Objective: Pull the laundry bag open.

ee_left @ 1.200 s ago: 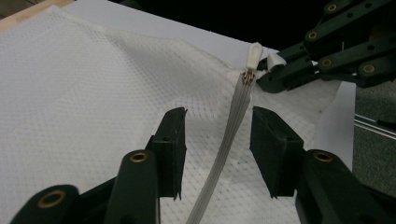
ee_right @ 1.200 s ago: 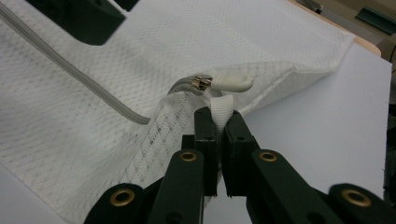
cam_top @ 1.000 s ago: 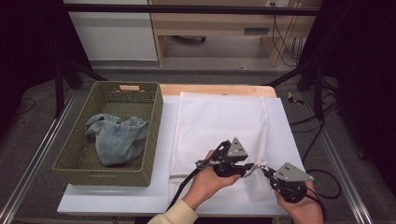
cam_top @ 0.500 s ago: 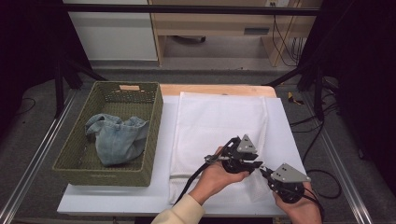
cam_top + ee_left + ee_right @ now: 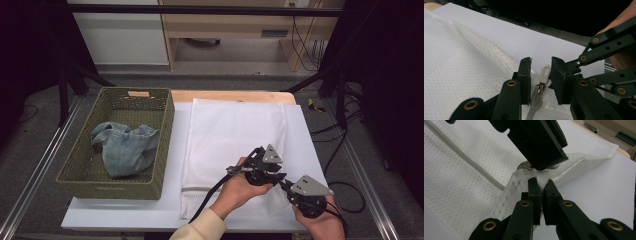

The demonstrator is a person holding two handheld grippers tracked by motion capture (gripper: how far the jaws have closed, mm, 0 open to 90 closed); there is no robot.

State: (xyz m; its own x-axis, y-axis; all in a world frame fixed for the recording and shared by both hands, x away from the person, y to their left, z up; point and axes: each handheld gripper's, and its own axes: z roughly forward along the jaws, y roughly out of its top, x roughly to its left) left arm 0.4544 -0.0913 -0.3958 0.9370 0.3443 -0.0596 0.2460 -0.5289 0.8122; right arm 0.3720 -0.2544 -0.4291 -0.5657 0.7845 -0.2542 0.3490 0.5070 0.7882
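A white mesh bag [image 5: 235, 130] lies flat on the white table [image 5: 305, 135], its zipper along the near edge. My left gripper [image 5: 276, 176] is open, and the white zipper pull [image 5: 544, 72] stands upright between its jaws, with the metal slider [image 5: 539, 88] just below. My right gripper [image 5: 288, 186] meets it tip to tip from the near right. In the right gripper view, my right gripper [image 5: 541, 182] is shut on the bag's fabric end [image 5: 542, 178] right under the left gripper's jaws. The zipper tape [image 5: 461, 153] runs off to the left.
A green woven basket [image 5: 164, 145] stands left of the bag and holds a crumpled blue denim garment [image 5: 125, 150]. A wooden board edge [image 5: 230, 96] lies behind the bag. The table's right edge and metal frame rails [image 5: 365, 170] are close to my right hand.
My left gripper has slid to the right along the bag's near edge until its jaws met the right gripper's tips. The right gripper has stayed nearly still.
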